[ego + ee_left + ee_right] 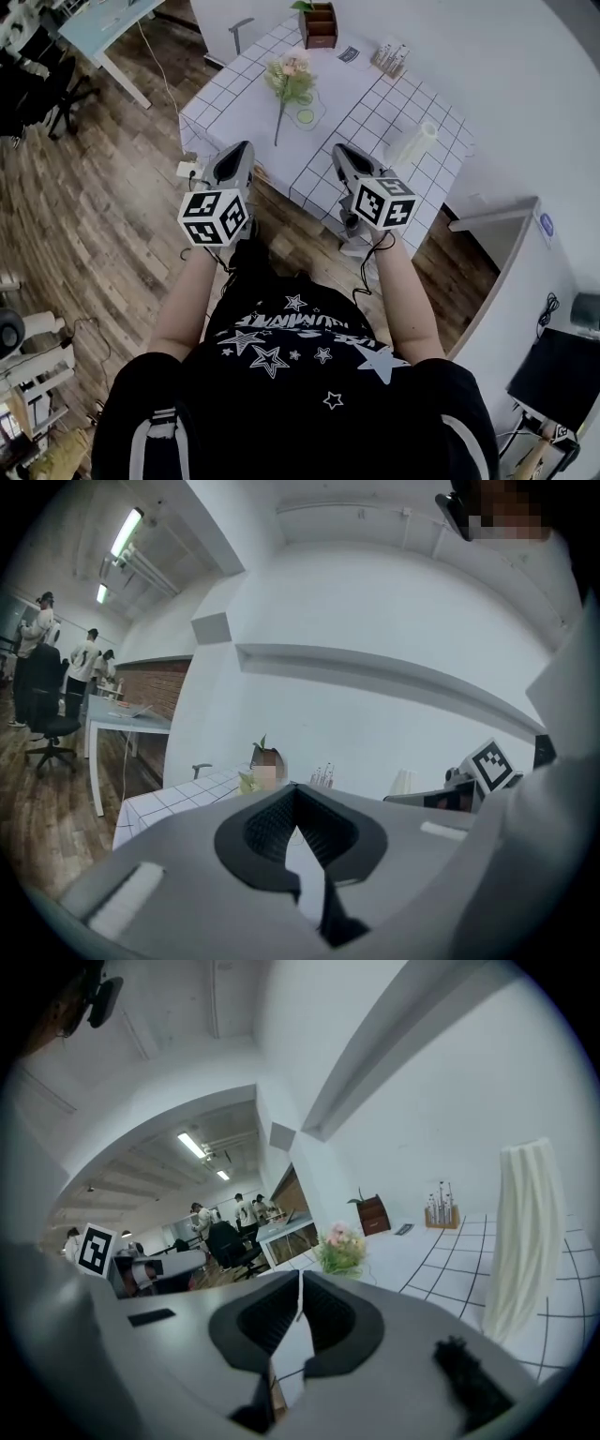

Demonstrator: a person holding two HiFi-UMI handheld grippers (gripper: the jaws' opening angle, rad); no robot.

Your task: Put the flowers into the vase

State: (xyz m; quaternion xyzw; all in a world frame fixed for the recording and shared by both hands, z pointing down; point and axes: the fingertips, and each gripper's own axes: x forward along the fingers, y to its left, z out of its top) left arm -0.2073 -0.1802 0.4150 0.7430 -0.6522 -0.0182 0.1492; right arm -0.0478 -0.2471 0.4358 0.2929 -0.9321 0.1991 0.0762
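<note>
A bunch of pale pink and green flowers (289, 77) lies on the white gridded table (375, 122), its stem pointing toward the near edge; it also shows in the right gripper view (341, 1247). A white ribbed vase (412, 143) stands near the table's right edge and rises tall at the right of the right gripper view (525, 1241). My left gripper (242, 148) is shut and empty, held just short of the table's near edge. The right gripper (340, 152) is shut and empty too, over the near edge, left of the vase.
A brown wooden box with a plant (319, 25) and a small rack of tubes (390, 57) stand at the table's far side. A light blue desk (103, 23) and a black office chair (37, 80) stand on the wood floor at left. Several people are far off.
</note>
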